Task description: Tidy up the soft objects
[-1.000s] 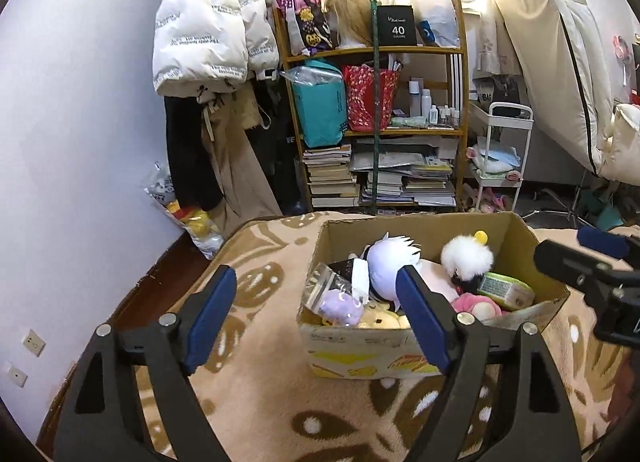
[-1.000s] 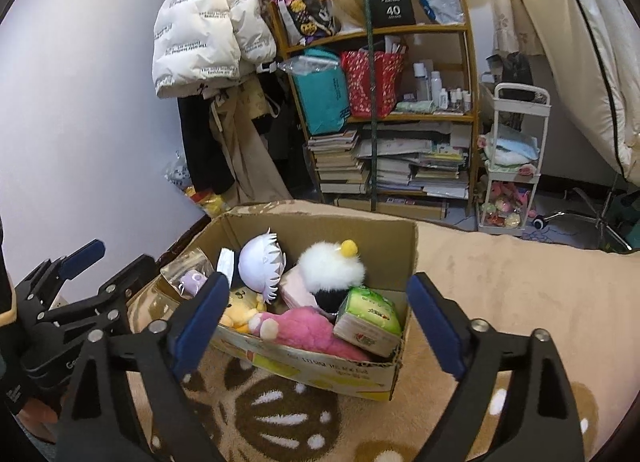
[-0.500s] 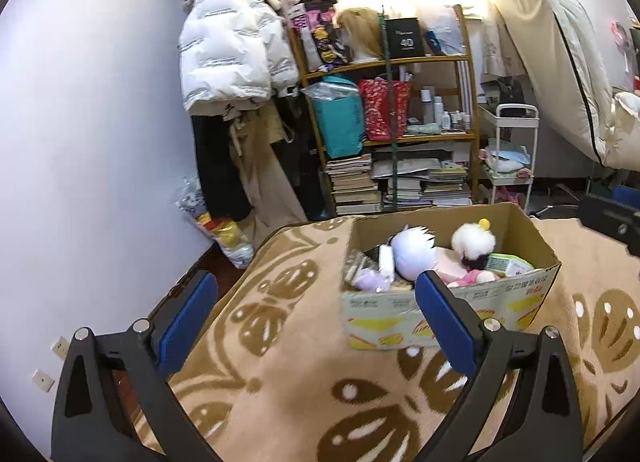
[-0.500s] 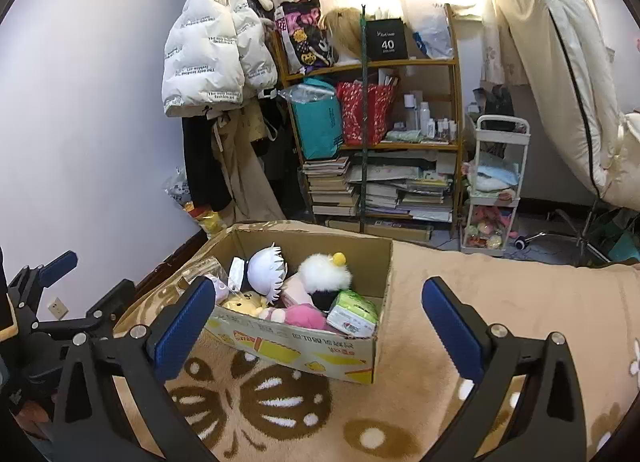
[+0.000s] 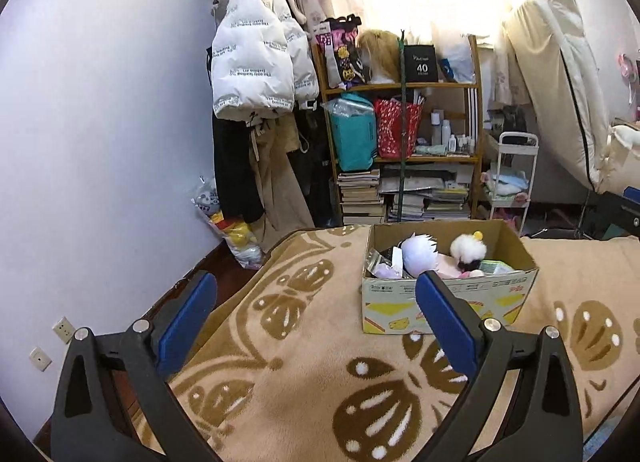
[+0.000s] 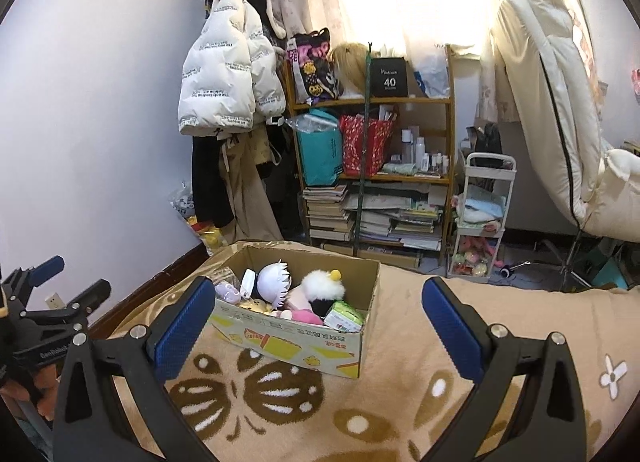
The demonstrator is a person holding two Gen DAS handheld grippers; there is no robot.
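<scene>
A cardboard box (image 5: 452,300) (image 6: 294,336) sits on a tan blanket with brown patterns. It holds soft toys: a white spiky-haired plush head (image 5: 418,252) (image 6: 274,280), a white fluffy plush with a yellow ball (image 5: 468,248) (image 6: 324,286), a pink plush (image 6: 306,316), a small purple plush (image 6: 226,290) and a green tissue pack (image 6: 344,316). My left gripper (image 5: 316,310) is open and empty, well back from the box on its left. My right gripper (image 6: 318,322) is open and empty, back from the box. The left gripper also shows at the left edge of the right wrist view (image 6: 48,294).
The blanket (image 5: 304,374) covers the bed. A wooden shelf (image 6: 372,178) with books and bags stands behind. A white puffer jacket (image 5: 256,70) hangs on the wall. A white cart (image 6: 484,218) and an upright mattress (image 6: 560,102) stand at the right.
Both grippers have pulled back and up from the box, which now looks smaller and farther. Both stay open and empty. The toys in the box have not moved.
</scene>
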